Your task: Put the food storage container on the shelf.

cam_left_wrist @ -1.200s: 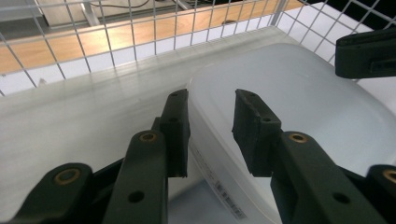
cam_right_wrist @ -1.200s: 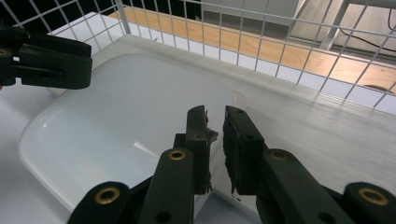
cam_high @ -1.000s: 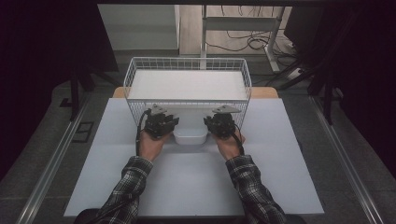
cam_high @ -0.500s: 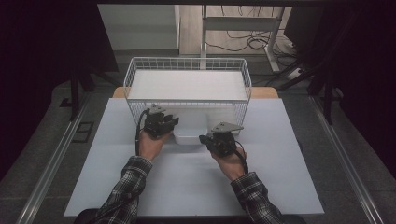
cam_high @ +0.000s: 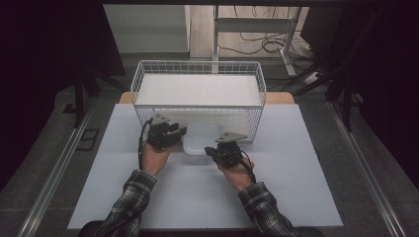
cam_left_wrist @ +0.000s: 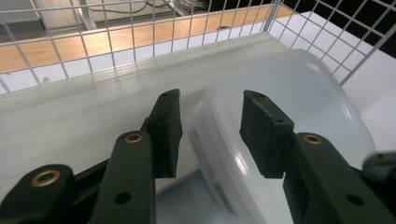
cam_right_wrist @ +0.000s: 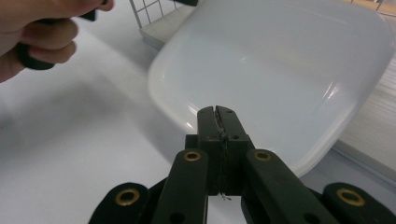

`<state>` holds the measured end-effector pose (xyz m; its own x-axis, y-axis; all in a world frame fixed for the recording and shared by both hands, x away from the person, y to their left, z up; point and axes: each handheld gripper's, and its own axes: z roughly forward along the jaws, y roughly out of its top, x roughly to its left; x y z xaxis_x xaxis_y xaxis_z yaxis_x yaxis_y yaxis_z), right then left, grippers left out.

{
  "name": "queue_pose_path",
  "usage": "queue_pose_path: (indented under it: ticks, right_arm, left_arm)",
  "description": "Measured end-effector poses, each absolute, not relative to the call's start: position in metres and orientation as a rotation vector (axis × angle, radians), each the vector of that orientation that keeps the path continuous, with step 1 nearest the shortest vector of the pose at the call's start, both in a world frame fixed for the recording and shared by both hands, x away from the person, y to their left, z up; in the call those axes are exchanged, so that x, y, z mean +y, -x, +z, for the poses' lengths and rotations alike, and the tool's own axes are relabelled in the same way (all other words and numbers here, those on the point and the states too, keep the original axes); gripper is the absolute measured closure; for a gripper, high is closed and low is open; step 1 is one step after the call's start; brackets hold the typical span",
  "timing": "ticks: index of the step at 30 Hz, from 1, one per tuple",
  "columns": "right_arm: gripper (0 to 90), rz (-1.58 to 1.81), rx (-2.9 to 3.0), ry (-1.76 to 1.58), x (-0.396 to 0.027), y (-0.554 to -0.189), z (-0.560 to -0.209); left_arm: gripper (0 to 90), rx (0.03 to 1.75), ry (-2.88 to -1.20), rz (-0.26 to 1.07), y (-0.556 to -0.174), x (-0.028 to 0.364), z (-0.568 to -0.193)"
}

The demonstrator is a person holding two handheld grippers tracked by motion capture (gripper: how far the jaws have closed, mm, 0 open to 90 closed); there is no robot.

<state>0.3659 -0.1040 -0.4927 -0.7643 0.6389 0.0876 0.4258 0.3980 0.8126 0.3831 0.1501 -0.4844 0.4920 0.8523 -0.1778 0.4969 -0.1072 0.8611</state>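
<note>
A shallow white plastic dish (cam_high: 198, 142) pokes out from the front of a white wire basket (cam_high: 197, 63), between my two grippers. My left gripper (cam_high: 179, 132) is at the dish's left end and stands open. In the left gripper view its jaws (cam_left_wrist: 210, 126) straddle the blurred left rim of the dish (cam_left_wrist: 303, 93), a pad on each side, not touching it. My right gripper (cam_high: 211, 151) sits at the dish's front right corner. It is shut (cam_right_wrist: 215, 112), with its tips lying over the near rim of the dish (cam_right_wrist: 280, 51). Whether the rim is pinched is hidden.
The basket holds a pale board (cam_left_wrist: 70, 107) on which the dish's far part rests. Wire walls (cam_left_wrist: 327, 32) rise behind and to the side. A white tabletop (cam_high: 207, 192) spreads in front. The other hand (cam_right_wrist: 37, 28) appears at the top left of the right gripper view.
My right gripper has pulled back from the basket front toward the person and turned its jaws leftward. The left gripper and the dish have stayed about where they were.
</note>
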Motion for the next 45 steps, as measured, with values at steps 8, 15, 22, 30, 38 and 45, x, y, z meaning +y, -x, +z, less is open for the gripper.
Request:
queue_pose_path:
  ticks: [8, 15, 22, 30, 38, 45]
  right_arm:
    - [88.5, 1.291, 2.462, -0.907, -0.100, -0.355, -0.497]
    - [88.4, 1.228, 2.501, -0.911, -0.093, -0.358, -0.516]
    - [88.4, 1.231, 2.491, -0.891, -0.086, -0.362, -0.517]
    - [88.4, 1.251, 2.451, -0.898, -0.084, -0.373, -0.508]
    - [88.4, 1.241, 2.413, -0.917, -0.080, -0.388, -0.505]
    - [88.4, 1.233, 2.385, -0.946, -0.078, -0.402, -0.506]
  left_arm:
    - [53.3, 1.102, -1.735, 0.452, -0.346, 0.166, -0.486]
    - [27.0, 1.049, -1.742, 0.477, -0.319, 0.175, -0.493]
    - [12.5, 1.041, -1.771, 0.482, -0.287, 0.183, -0.500]
    - [8.8, 1.065, -1.802, 0.444, -0.265, 0.193, -0.510]
    - [7.2, 1.036, -1.877, 0.471, -0.253, 0.188, -0.517]
    - [6.5, 1.033, -1.922, 0.473, -0.252, 0.185, -0.521]
